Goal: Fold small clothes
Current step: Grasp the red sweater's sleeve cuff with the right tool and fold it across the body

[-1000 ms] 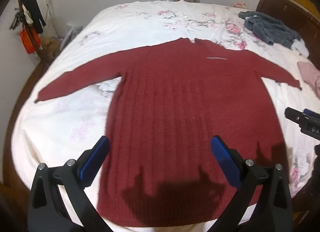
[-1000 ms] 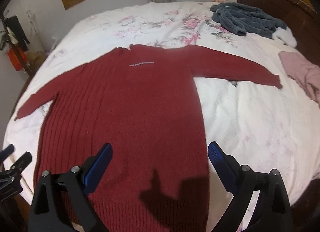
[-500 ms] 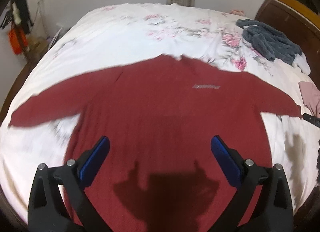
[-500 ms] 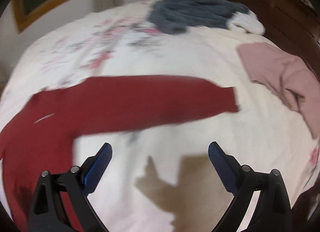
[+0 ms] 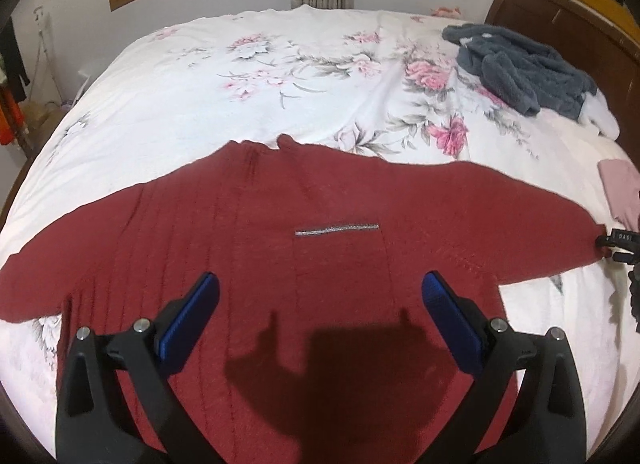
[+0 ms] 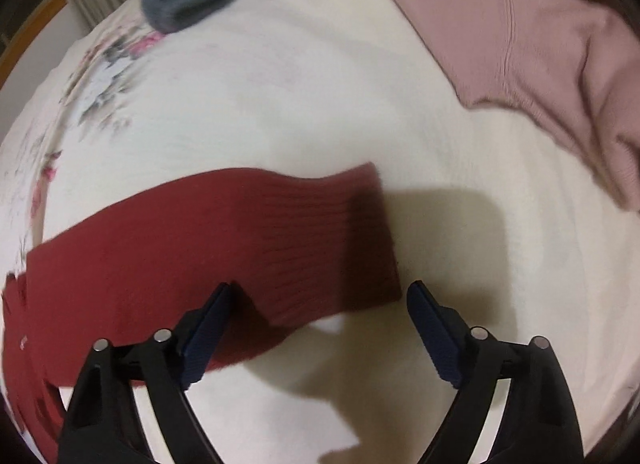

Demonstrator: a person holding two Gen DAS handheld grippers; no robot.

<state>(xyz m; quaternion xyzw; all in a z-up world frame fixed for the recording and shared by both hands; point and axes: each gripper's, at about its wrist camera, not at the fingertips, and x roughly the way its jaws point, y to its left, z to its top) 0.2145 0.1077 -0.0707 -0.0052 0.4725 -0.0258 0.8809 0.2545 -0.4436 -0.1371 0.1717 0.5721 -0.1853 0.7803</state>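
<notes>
A dark red knit sweater (image 5: 320,264) lies flat on the bed with both sleeves spread out. My left gripper (image 5: 320,296) hovers open over its chest, below a small silver stripe (image 5: 336,230). In the right wrist view the sweater's right sleeve (image 6: 224,248) ends in a ribbed cuff (image 6: 360,240). My right gripper (image 6: 320,296) is open and low over that cuff, which lies between the blue pads without being pinched. The right gripper's tip shows at the sleeve end (image 5: 618,242) in the left wrist view.
The bed has a white floral cover (image 5: 280,76). A grey fleece garment (image 5: 524,68) lies near the dark wooden headboard (image 5: 560,20). A pink knit garment (image 6: 532,64) lies just beyond the red cuff. A window frame and curtain stand behind the bed.
The left gripper moved up from the hem to the chest. The right gripper swung right and dropped close to the right sleeve's cuff. Both stayed open.
</notes>
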